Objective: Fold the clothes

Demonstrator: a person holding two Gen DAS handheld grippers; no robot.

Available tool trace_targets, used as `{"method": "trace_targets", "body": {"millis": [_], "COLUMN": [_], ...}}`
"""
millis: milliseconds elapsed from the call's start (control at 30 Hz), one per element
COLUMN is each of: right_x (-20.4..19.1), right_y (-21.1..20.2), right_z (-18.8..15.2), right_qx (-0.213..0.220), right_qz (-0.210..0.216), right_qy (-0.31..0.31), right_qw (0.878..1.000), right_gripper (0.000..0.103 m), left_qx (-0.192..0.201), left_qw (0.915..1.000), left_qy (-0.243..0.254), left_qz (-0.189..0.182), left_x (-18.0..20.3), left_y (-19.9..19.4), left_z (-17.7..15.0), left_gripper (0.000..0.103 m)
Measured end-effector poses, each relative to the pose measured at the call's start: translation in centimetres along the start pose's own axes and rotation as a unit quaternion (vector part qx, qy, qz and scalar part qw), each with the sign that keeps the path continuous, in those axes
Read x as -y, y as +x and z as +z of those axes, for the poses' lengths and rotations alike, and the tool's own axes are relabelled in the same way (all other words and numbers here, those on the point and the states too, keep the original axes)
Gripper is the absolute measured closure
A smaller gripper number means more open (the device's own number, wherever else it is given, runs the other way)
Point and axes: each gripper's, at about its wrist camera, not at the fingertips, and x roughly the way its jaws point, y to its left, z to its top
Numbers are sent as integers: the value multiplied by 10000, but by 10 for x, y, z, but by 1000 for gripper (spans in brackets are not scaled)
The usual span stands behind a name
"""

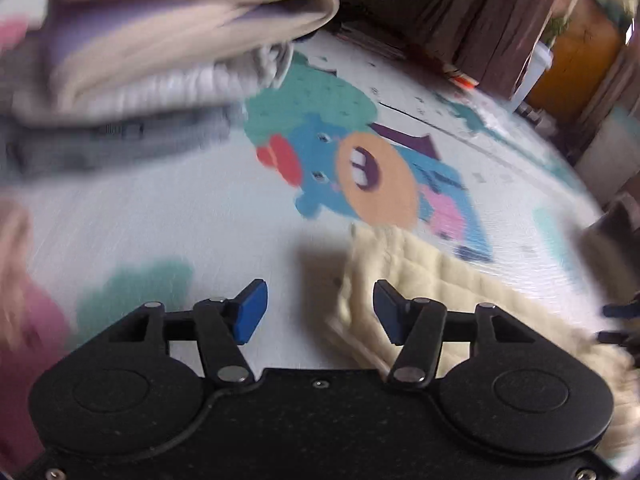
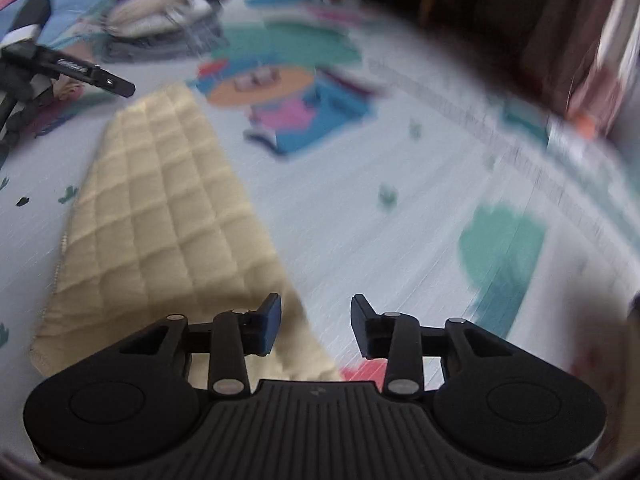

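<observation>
A cream quilted cloth (image 2: 160, 216) lies folded into a long strip on the play mat; it also shows in the left wrist view (image 1: 440, 292). My left gripper (image 1: 316, 312) is open and empty, just above the cloth's near end, with the cloth under its right finger. My right gripper (image 2: 316, 326) is open and empty, over the cloth's near right corner and the bare mat. The left gripper's body (image 2: 72, 68) shows at the far left of the right wrist view. Both views are motion-blurred.
A stack of folded clothes (image 1: 172, 52) sits at the back left, also seen in the right wrist view (image 2: 160, 12). The cartoon-printed play mat (image 1: 200, 216) covers the floor. Pink fabric (image 1: 24, 320) lies at the left edge. Dark wooden furniture (image 1: 500, 20) stands behind.
</observation>
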Motion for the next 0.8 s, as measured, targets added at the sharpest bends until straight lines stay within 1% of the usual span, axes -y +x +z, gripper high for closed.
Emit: {"method": "trace_targets", "body": {"millis": [33,67,100,133,200,233,300,367,433,500,633,700,800], "right_x": [-6,-13,-20,-26,-29,-27,-18,-14,-14,-15,-14,-14,-15], "right_y": [-4,-4,0,5,21,29,31,30,29,29,29,31,31], "right_z": [3,6,6,5,0,-5,-10,-11,-12,-14,-16,-15,-15], "right_qx": [107,134,66,-23,-340,-530,-464,-493,-496,-468,-453,-454,-440], "right_qz": [146,305,406,491,573,612,787,882,898,888,912,901,884], "right_qy": [-35,-97,-172,-247,-156,-28,226,381,465,505,601,595,597], "right_qw": [9998,9994,9990,9985,9977,9967,9956,9942,9936,9937,9930,9931,9933], "right_gripper": [65,67,68,68,69,69,69,68,68,68,68,68,68], "left_qx": [-121,-273,-335,-343,-355,-290,-162,-82,13,123,298,342,495], "left_qw": [9992,9962,9913,9870,9758,9764,9774,9813,9856,9903,9893,9927,9916], "left_qy": [-329,-723,-1133,-1405,-1938,-1924,-1894,-1727,-1528,-1270,-1316,-1105,-1188], "left_qz": [-192,-403,-579,-705,-950,-941,-922,-851,-719,-546,-553,-353,122], "left_x": [-5,-10,-14,-16,-19,-17,-14,-10,-6,-2,-5,4,22], "left_y": [-2,-1,-1,1,6,8,10,12,14,17,17,18,18], "left_z": [-6,-13,-21,-28,-41,-41,-41,-36,-34,-36,-43,-43,-51], "left_gripper": [46,47,47,47,48,48,50,53,59,68,69,69,71]}}
